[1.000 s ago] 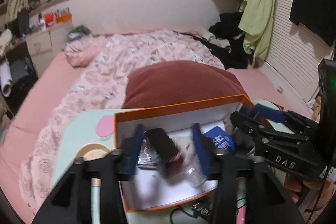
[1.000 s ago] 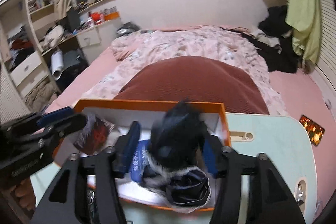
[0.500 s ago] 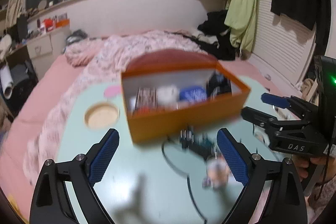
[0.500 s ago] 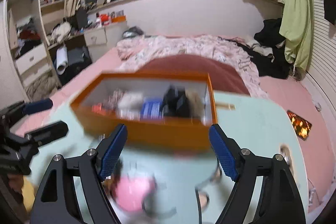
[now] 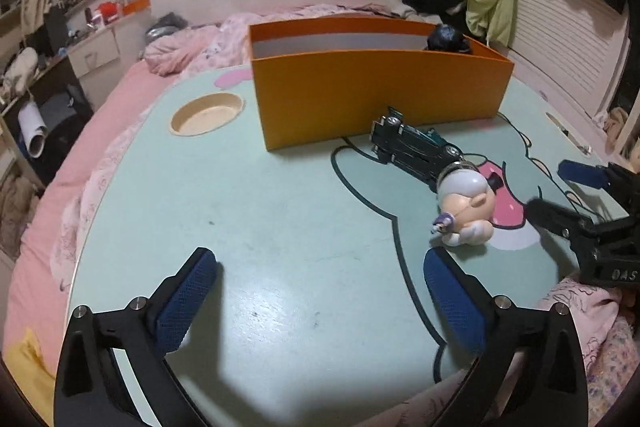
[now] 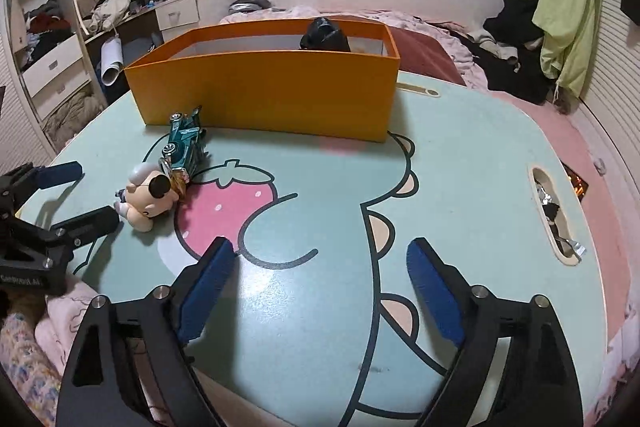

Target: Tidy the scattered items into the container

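Left wrist view: left gripper [image 5: 318, 287] opening, empty; figurine [image 5: 466, 205] just right of its right pad. Right gripper [image 6: 318, 281] likewise opening, empty. Centre jaws on figurine before closing.

Orange box [image 5: 380, 95], toy car [image 5: 416, 147] beside it, figurine [image 5: 466, 207] toppled

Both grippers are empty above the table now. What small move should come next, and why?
Probably bring the left gripper, its jaws opening with nothing between them, toward the small figurine. The figurine and the green toy car lie outside the orange box, and the figurine sits just ahead of its right finger.
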`<state>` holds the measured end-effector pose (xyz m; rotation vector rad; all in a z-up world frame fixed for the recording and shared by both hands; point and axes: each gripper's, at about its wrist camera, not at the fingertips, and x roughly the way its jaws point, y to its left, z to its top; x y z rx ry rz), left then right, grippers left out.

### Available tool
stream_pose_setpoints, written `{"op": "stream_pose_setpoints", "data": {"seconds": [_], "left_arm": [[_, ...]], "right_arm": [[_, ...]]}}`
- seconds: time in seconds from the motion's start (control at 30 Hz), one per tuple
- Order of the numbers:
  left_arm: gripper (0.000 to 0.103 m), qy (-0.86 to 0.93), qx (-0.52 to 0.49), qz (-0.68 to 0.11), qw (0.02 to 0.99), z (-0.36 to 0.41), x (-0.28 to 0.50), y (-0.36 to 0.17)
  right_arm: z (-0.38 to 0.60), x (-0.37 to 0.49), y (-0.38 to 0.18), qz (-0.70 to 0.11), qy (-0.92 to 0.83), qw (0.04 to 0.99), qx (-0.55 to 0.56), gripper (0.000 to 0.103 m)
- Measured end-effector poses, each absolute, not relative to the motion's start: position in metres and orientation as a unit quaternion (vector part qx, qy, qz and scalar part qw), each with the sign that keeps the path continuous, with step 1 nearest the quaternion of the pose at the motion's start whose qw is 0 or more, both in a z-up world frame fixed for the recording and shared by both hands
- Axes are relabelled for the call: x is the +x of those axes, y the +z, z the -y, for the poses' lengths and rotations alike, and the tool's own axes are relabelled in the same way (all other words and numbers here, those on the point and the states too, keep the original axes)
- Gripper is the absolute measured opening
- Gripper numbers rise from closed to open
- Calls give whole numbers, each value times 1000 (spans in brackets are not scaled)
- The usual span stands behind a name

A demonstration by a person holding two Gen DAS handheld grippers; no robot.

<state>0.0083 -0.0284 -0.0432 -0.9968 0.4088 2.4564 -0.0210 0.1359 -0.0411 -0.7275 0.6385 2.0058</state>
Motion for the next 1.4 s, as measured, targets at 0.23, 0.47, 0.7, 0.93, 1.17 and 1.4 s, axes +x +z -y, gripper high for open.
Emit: {"op": "stream_pose_setpoints", "data": {"seconds": [0.23, 0.47, 0.7, 0.93, 1.17, 1.4], "left_arm": [[103, 894, -347, -148, 240, 31, 11, -45], [103, 894, -347, -148, 240, 31, 11, -45], [103, 894, -347, -148, 240, 32, 11, -45], [103, 894, -347, -148, 240, 32, 11, -45], [103, 894, -347, -148, 240, 32, 11, -45], [103, 894, -347, -148, 240, 32, 11, -45]], "right_arm": [[-133, -22, -42, -255, 810, 438, -293, 103], [-134, -20, -42, -255, 811, 439, -292, 103], [-134, -20, -42, -255, 810, 439, -292, 103], [-134, -20, -43, -256, 810, 440, -292, 103], [-133, -21, -43, -256, 809, 441, -291, 103], [-133, -21, -43, -257, 809, 442, -291, 103]]}}
